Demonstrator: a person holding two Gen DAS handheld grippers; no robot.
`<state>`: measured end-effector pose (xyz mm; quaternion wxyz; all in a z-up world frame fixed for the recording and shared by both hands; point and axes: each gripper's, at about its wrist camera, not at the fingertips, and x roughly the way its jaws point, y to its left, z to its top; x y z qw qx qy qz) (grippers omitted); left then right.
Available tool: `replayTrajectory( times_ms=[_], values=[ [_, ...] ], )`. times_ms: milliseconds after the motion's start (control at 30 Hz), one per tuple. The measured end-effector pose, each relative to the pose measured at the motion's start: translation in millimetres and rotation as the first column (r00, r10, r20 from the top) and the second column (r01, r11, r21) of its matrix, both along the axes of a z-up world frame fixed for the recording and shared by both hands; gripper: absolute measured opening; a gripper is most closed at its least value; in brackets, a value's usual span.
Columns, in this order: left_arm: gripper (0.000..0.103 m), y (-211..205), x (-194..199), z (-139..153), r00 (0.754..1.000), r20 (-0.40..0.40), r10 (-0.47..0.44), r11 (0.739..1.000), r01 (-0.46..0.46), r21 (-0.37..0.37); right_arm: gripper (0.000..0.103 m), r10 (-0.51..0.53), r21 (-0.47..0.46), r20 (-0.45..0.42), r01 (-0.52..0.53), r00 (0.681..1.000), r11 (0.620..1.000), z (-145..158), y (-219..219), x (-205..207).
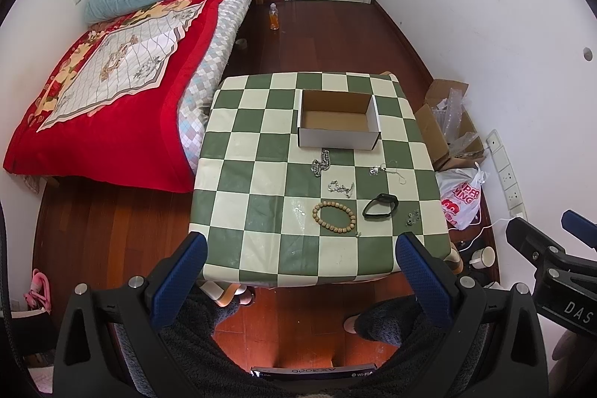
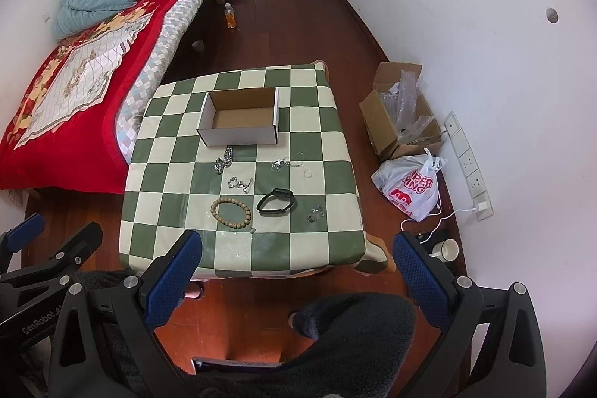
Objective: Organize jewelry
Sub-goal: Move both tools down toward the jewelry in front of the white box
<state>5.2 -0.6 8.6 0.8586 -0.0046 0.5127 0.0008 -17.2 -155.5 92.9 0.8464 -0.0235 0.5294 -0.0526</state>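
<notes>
Jewelry is laid out on the checkered tablecloth (image 1: 261,174), dead ahead of both our grippers and lower than them, and nothing is in the box yet. Our left gripper (image 1: 300,254) hangs back over the near table edge, jaws spread wide and empty; our right gripper (image 2: 296,250) sits the same way, wide apart and holding nothing.

Nearest ahead of the left fingers is the wooden bead bracelet (image 1: 334,218), and just to its right the black wristband (image 1: 380,206). Beyond those lie a small silver chain (image 1: 340,188), a heavier silver chain (image 1: 321,163) and, off to the right, a thin necklace with a pendant (image 1: 380,169). Some tiny silver pieces (image 1: 412,217), perhaps earrings, sit far right. The white cardboard box (image 1: 337,137) stands open past all of it, well apart from both grippers.

We judge everything here light. The beads should be rigid and a bit slick, so we'd pinch across one side of the ring. The wristband looks springy; grab its thicker body. The chains will go limp and slither, so we'd bite into the bunched part. The tiny pieces are the tricky ones: low, easy to flick away.
</notes>
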Motion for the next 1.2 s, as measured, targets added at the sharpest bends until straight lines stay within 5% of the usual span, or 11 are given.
replayTrajectory(
  times_ms=[300, 667, 1000, 1200],
  values=[
    [0.103, 10.6, 33.2, -44.8, 0.999, -0.015, 0.052, 0.994, -0.05, 0.099, 0.103, -0.04, -0.021, -0.025, 0.04, 0.999, 0.999, -41.3, -8.6, 13.3],
    [0.103, -9.6, 100.5, -172.7, 0.969, -0.243, 0.037, 0.979, 0.014, 0.202, 0.103, -0.157, 0.065, -0.174, 0.171, 0.972, 0.983, -165.7, -41.4, 73.0],
    [0.103, -21.4, 133.6, -266.1, 0.92, -0.389, 0.049, 0.983, 0.026, 0.183, 0.103, -0.271, 0.039, -0.3, 0.295, 0.915, 0.955, -264.5, -81.9, 115.8],
    [0.103, -24.9, 143.9, -295.1, 0.905, -0.424, 0.028, 0.988, 0.038, 0.147, 0.103, -0.329, 0.012, -0.335, 0.354, 0.883, 0.935, -287.7, -115.1, 115.5]
  ],
)
